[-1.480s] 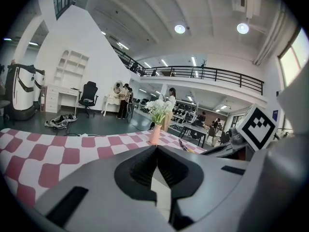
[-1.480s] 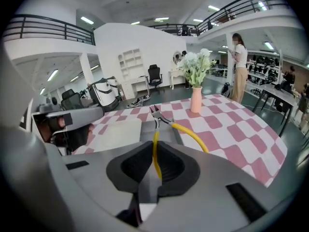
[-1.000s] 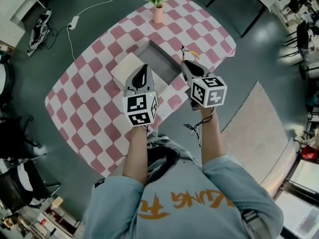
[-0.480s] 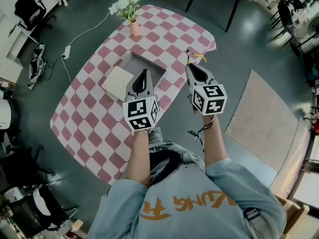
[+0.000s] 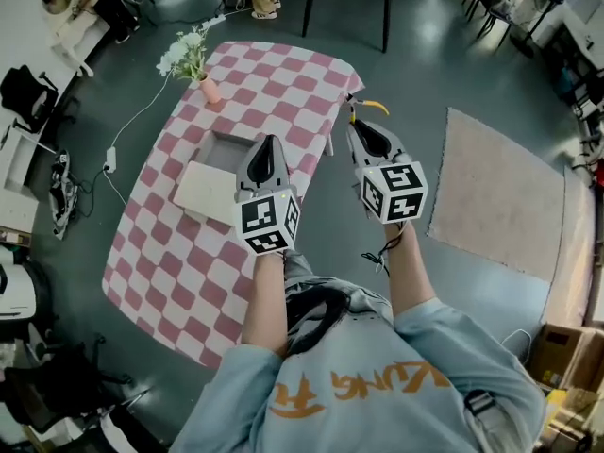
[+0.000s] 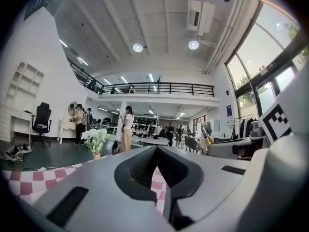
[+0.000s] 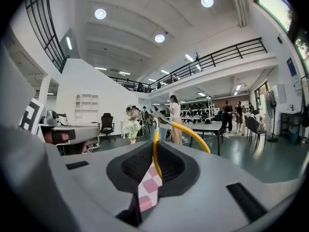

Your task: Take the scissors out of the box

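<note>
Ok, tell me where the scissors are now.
Head view, right side: the scissors are clamped in the right gripper, just past the checkered table's right edge, out of the box.

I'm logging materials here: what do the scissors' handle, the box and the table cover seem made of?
Scissors handle: smooth, glossy yellow loop, likely plastic.
Box: flat matte grey walls, probably cardboard.
Table cover: pink-and-white checks, hanging at the corner, cloth or vinyl.

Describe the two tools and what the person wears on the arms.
The left tool and the right tool are grey, tapering shells with black ribbed pads inside. Each carries a white cube with black square markers at its rear. A dark cord dangles under the right one. The person wears a light blue short-sleeved shirt with orange lettering; the forearms are uncovered.
</note>
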### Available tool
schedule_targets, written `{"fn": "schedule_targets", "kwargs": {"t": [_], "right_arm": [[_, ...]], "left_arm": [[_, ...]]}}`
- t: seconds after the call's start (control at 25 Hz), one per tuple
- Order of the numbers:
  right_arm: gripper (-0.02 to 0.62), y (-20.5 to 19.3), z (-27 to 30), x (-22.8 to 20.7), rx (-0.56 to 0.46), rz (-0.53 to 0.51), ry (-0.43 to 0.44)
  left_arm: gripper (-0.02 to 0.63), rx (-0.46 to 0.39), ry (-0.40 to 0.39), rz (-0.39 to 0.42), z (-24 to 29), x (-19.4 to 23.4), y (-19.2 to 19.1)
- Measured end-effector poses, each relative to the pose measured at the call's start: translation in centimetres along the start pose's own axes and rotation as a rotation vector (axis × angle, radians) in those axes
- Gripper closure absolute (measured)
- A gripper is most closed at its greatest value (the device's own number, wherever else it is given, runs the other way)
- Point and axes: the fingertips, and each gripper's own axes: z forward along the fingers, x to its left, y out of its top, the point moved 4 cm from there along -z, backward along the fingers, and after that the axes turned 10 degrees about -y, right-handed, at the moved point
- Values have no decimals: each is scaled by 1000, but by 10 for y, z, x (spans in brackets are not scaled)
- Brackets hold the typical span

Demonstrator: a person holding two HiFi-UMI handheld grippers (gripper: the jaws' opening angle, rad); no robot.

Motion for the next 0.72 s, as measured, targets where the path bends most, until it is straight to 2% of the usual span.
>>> {"fn": "schedule_targets", "kwargs": {"t": [0.32,0.72], "right_arm": [[565,8,-33,-34,-56,13,-118],[565,17,-63,-48,-84,-2,-188]], "left_arm": [[586,-16,-105,23,14,-33,6],[586,-30,-160,9,18,-62,5]]}}
